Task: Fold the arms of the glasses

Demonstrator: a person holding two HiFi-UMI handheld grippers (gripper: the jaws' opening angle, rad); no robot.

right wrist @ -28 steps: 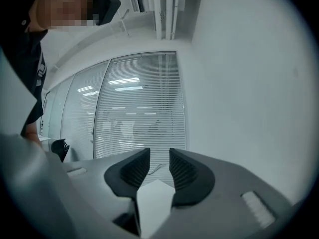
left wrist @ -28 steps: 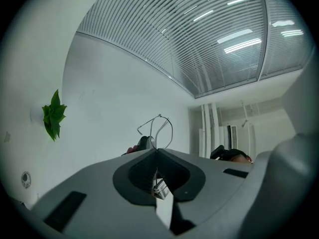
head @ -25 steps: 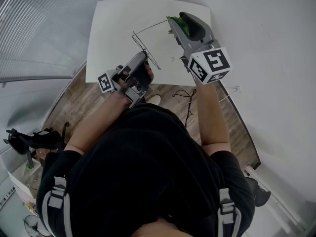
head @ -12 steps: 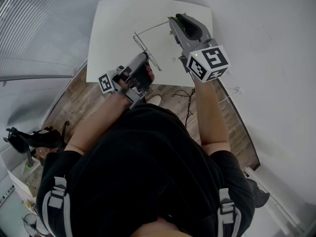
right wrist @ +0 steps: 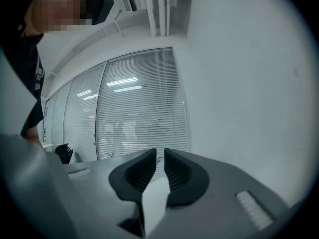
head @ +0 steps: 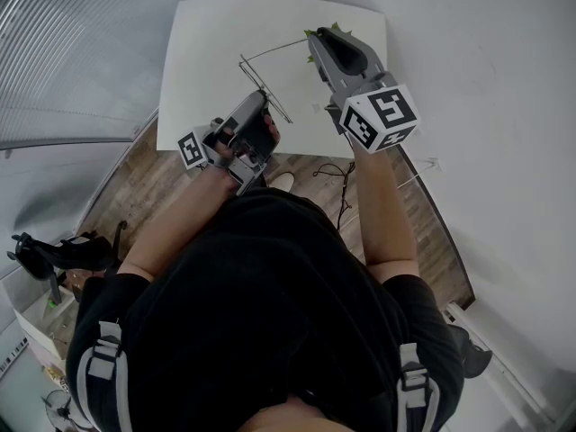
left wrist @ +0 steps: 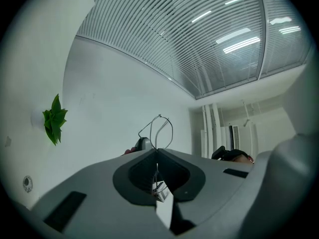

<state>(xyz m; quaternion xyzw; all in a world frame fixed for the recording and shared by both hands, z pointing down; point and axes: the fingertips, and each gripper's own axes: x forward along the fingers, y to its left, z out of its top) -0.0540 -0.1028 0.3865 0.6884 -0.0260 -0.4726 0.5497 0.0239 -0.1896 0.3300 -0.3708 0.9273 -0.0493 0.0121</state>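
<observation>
Right tool (right wrist: 160, 153) has just been closing – its ribbed grey jaws now stand a slit apart, nothing seen between. Left tool (left wrist: 156, 156) pinches the thin wire glasses (head: 263, 86) above the near edge of the white worktop (head: 207, 52) – one straight arm reaching toward the right tool

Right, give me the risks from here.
1. The right gripper, whose jaws have just been closing, shows only a narrow gap with no arm clearly in it. It may miss the thin wire arm and shut on nothing.
2. The left gripper is clamped on the glasses at their thin frame. Pushing the arm could twist or bend it.
</observation>
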